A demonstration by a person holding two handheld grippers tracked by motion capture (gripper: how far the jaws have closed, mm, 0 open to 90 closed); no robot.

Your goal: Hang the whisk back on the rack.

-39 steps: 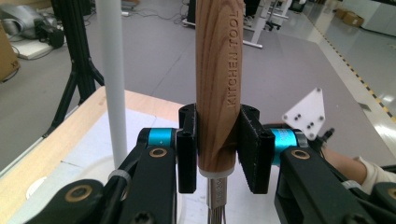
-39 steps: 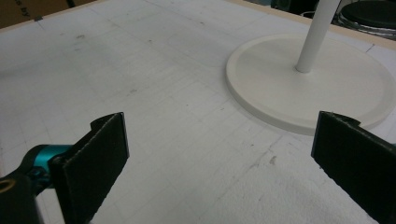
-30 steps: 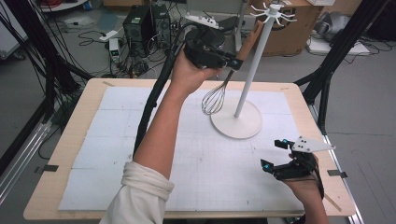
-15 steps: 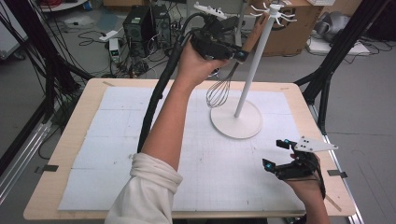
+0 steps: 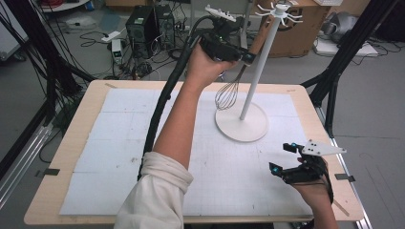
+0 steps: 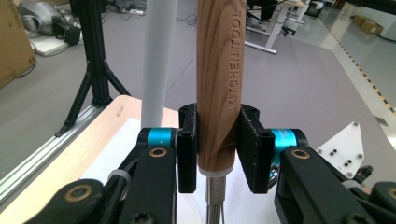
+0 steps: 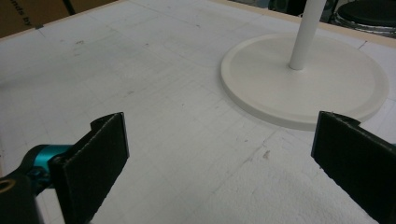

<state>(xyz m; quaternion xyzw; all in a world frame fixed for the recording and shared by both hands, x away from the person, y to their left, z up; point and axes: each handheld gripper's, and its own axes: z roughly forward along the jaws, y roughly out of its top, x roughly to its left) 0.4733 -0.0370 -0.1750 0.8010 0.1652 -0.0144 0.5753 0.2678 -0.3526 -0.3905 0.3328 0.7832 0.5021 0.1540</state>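
Left hand-held gripper (image 6: 217, 154) clamped on whisk (image 5: 228, 93) handle, wires hanging below, seemingly beside stand pole (image 5: 258, 71)

Whisk (image 5: 227, 95) left of stand pole (image 5: 258, 71)

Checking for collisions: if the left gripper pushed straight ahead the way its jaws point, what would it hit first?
Probably the stand's white pole. The left gripper, shut on the whisk, has the pole just beyond its jaws, slightly to one side; depth is unclear, so it might slip past.
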